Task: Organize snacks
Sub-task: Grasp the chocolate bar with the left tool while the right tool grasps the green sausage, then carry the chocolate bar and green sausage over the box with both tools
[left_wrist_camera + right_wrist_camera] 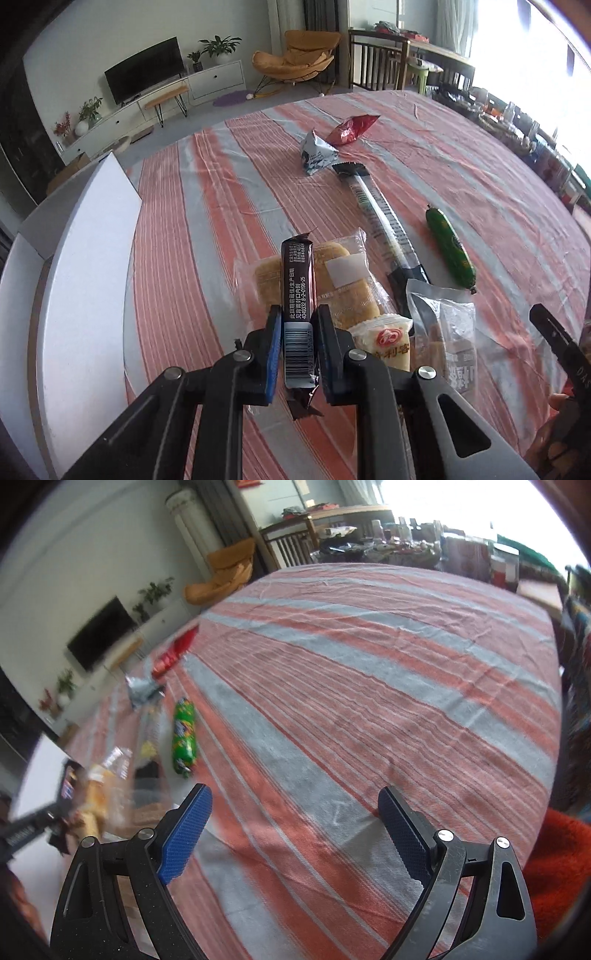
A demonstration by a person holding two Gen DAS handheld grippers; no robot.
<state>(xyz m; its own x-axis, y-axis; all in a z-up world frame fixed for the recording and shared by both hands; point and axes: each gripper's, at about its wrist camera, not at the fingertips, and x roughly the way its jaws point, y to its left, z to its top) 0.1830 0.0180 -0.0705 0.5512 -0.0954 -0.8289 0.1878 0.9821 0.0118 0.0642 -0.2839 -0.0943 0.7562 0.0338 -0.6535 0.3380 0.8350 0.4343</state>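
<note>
My left gripper (297, 317) is shut on a dark brown chocolate bar (297, 295) and holds it upright above the striped table. Under and behind it lie a clear-wrapped cake (343, 288), a small white snack pack (391, 343) and a clear bag of dried snack (447, 332). Farther off lie a long black stick pack (380, 218), a green sausage (448, 247), a white-blue pyramid pack (317, 155) and a red bag (352, 129). My right gripper (295, 812) is open and empty over bare cloth. In the right wrist view the green sausage (184, 734) lies to its left.
A white box (85, 280) stands at the table's left edge, beside my left gripper. The red and grey striped tablecloth (369, 686) covers the table. Cluttered shelves and chairs stand beyond the far right edge. The other gripper's tip (554, 332) shows at the right.
</note>
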